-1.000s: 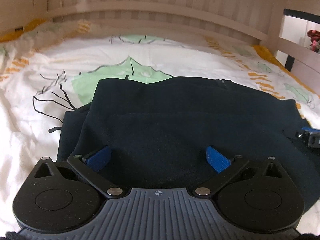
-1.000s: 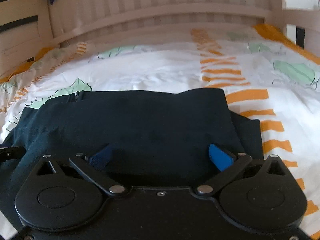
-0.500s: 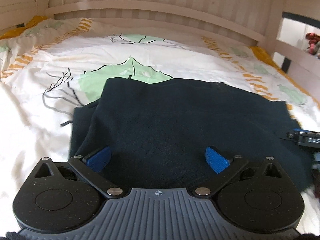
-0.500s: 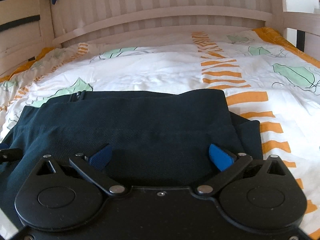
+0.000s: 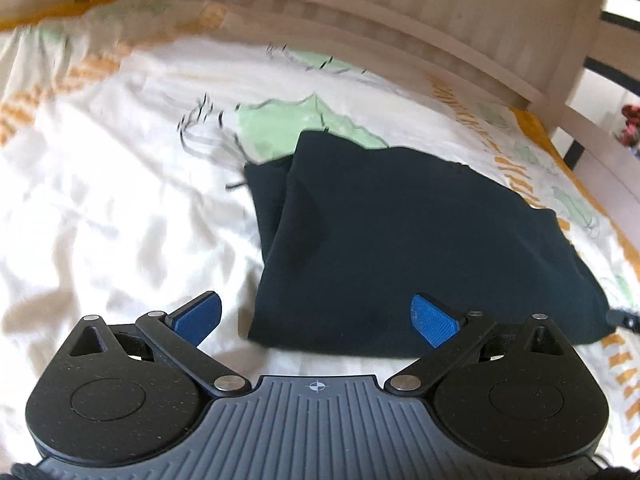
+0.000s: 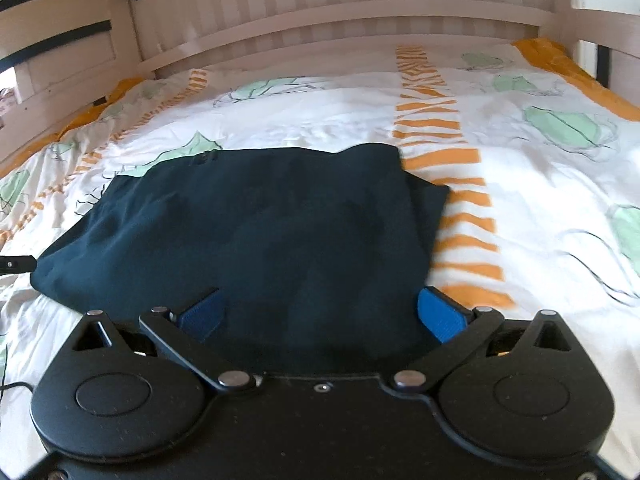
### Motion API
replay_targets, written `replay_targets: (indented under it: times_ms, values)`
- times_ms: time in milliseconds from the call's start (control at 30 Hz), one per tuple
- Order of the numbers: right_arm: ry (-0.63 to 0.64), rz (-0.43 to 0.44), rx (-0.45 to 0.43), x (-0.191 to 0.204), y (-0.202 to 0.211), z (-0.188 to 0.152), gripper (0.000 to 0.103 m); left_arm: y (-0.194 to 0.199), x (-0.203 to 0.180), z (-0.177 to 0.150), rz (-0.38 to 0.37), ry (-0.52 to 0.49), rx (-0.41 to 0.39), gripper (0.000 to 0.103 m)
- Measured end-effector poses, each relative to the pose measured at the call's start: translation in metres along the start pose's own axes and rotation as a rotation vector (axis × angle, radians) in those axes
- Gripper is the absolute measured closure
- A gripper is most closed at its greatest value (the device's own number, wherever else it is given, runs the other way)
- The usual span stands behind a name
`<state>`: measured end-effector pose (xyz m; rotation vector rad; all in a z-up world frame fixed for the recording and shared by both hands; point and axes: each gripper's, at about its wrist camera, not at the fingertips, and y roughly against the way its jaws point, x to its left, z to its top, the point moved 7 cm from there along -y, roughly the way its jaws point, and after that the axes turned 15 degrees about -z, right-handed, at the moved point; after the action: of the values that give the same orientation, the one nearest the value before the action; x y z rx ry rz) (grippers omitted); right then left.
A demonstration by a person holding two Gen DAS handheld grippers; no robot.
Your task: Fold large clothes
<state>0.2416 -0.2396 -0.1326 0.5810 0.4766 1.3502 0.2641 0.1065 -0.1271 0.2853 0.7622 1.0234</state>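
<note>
A dark navy garment (image 5: pixel 408 240) lies folded into a flat rectangle on the bed, with a lower layer showing along its left edge. My left gripper (image 5: pixel 316 316) is open, hovering just short of the garment's near left corner with nothing between its blue pads (image 5: pixel 434 318). In the right wrist view the same garment (image 6: pixel 248 232) fills the middle, a lower layer peeking out at its right edge. My right gripper (image 6: pixel 320 314) is open over the garment's near edge, holding nothing.
The bed has a white duvet (image 5: pixel 100 220) with green leaf prints and orange stripes (image 6: pixel 460 200). A pale wooden slatted headboard (image 6: pixel 340 4) and side rails (image 5: pixel 592 120) enclose it. A tip of the other gripper (image 6: pixel 16 262) shows at the garment's left end.
Both grippers have drawn back and up from the garment, so more of it and the duvet shows. The left view has swung to the left; the garment lies still.
</note>
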Motion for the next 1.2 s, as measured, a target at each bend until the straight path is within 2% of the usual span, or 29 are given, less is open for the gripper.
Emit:
replay_targets:
  times_ms: [133, 233, 400, 667, 800, 933, 967, 1000, 1033, 1067, 1100, 1200]
  values:
    - [-0.092, -0.012, 0.058, -0.019, -0.003, -0.01, 0.001, -0.016, -0.003, -0.002, -0.073, 0.028, 0.033, 0.0]
    - [-0.161, 0.039, 0.101, -0.025, -0.016, -0.014, 0.0, -0.031, -0.001, -0.001, -0.073, 0.035, 0.064, 0.0]
    - [-0.227, 0.148, 0.107, -0.021, -0.035, -0.002, 0.0, -0.049, 0.009, 0.006, -0.108, 0.118, 0.052, 0.0]
    - [-0.293, 0.243, 0.089, -0.014, -0.066, 0.015, 0.0, -0.074, 0.013, 0.025, -0.142, 0.084, 0.057, 0.0]
    - [-0.292, 0.263, 0.084, -0.009, -0.076, 0.021, 0.0, -0.087, 0.013, 0.034, -0.157, 0.088, 0.049, 0.0]
    - [-0.307, 0.272, 0.079, -0.009, -0.08, 0.022, 0.0, -0.087, 0.013, 0.038, -0.183, 0.15, 0.052, 0.004]
    - [-0.307, 0.274, 0.081, -0.009, -0.079, 0.022, 0.0, -0.084, 0.012, 0.039, -0.196, 0.165, 0.046, 0.016]
    - [-0.305, 0.275, 0.083, -0.009, -0.077, 0.021, 0.0, -0.08, 0.012, 0.039, -0.194, 0.179, 0.035, 0.038]
    - [-0.301, 0.272, 0.089, -0.009, -0.075, 0.021, 0.001, -0.077, 0.014, 0.039, -0.178, 0.189, 0.032, 0.053]
    - [-0.297, 0.255, 0.097, -0.009, -0.074, 0.021, 0.013, -0.074, 0.017, 0.039, -0.155, 0.201, 0.036, 0.077]
    - [-0.296, 0.237, 0.106, -0.01, -0.073, 0.021, 0.037, -0.071, 0.02, 0.04, -0.159, 0.223, 0.034, 0.082]
    - [-0.352, 0.238, 0.145, -0.015, -0.071, 0.023, 0.062, -0.06, 0.023, 0.044, -0.215, 0.308, -0.005, 0.085]
